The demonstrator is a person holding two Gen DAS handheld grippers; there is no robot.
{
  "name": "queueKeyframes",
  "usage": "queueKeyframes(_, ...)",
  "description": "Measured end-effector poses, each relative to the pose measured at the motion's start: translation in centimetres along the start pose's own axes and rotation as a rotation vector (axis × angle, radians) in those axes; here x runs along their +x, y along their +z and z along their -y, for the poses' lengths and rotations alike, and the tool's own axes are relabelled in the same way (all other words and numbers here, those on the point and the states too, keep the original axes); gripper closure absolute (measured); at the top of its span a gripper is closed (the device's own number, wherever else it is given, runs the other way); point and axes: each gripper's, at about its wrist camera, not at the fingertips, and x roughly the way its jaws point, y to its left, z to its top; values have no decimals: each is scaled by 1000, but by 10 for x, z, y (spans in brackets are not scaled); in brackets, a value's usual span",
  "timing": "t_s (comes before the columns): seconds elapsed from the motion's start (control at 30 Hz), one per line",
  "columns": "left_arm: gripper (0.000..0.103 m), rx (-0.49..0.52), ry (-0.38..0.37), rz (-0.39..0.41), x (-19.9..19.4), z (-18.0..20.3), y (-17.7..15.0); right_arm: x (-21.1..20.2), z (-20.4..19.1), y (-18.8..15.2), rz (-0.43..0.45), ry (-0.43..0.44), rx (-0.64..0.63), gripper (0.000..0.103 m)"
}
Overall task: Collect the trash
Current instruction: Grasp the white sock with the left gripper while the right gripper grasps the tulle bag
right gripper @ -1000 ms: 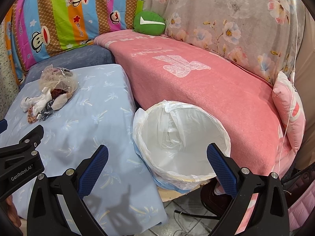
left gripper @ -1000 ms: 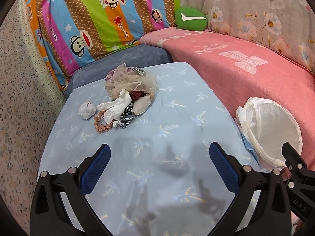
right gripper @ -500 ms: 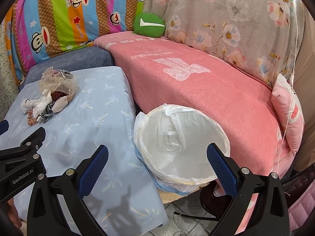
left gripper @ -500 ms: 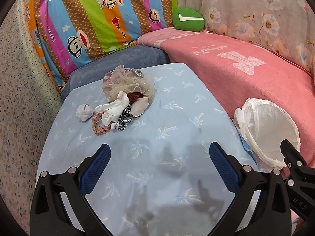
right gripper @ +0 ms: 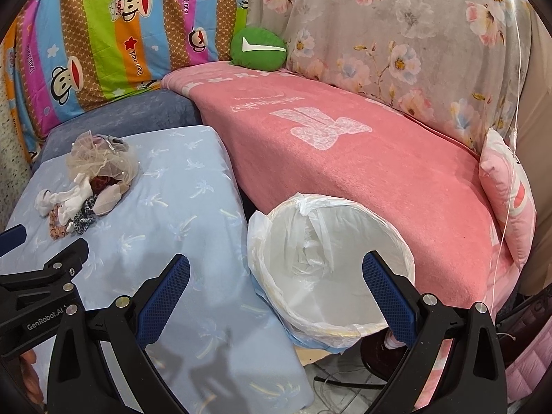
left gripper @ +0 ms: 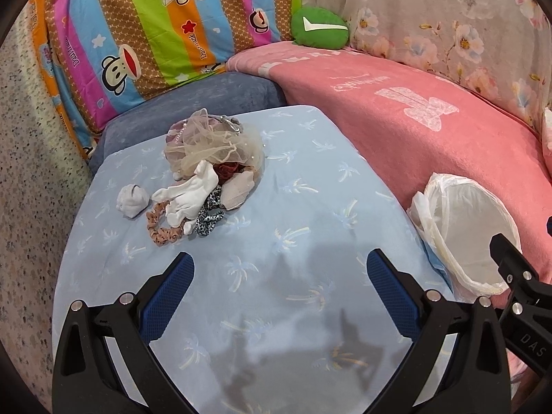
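A pile of trash lies on the far part of the light blue palm-print surface [left gripper: 303,227]: a beige mesh bundle [left gripper: 214,145], white socks [left gripper: 189,196], a crumpled white wad [left gripper: 132,200], a tan scrunchie [left gripper: 157,224] and a black-and-white scrunchie [left gripper: 207,217]. The same pile [right gripper: 93,179] shows at the left of the right wrist view. A bin with a white liner [right gripper: 327,265] stands tilted between the blue surface and the pink sofa; the bin [left gripper: 465,231] appears at the right of the left wrist view. My left gripper [left gripper: 279,286] is open, well short of the pile. My right gripper [right gripper: 276,286] is open over the bin's rim.
A pink blanket [right gripper: 345,145] covers the sofa to the right. A striped monkey-print cushion [left gripper: 155,34], a green cushion [left gripper: 319,27] and floral fabric [right gripper: 414,34] line the back. A pink pillow [right gripper: 510,193] leans at the far right. Speckled floor [left gripper: 27,189] lies left of the blue surface.
Both grippers have drawn back a little and stayed open. The pile and the bin sit slightly farther off in the views; nothing on the surface has moved.
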Motion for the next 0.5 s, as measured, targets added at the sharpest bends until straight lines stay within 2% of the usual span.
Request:
queueKeyframes(0.23,7,-33,-9,2,19,-35,8,16,-29,11,-3,16,-6,6)
queueKeyframes(0.4,7,-105,-2,0,43,-83,13,33,-63,21,-12,67,-13,6)
queueKeyframes(0.5,7,-139,29,-3,58,-112,17,45,-92,28,-18,98,-33,6)
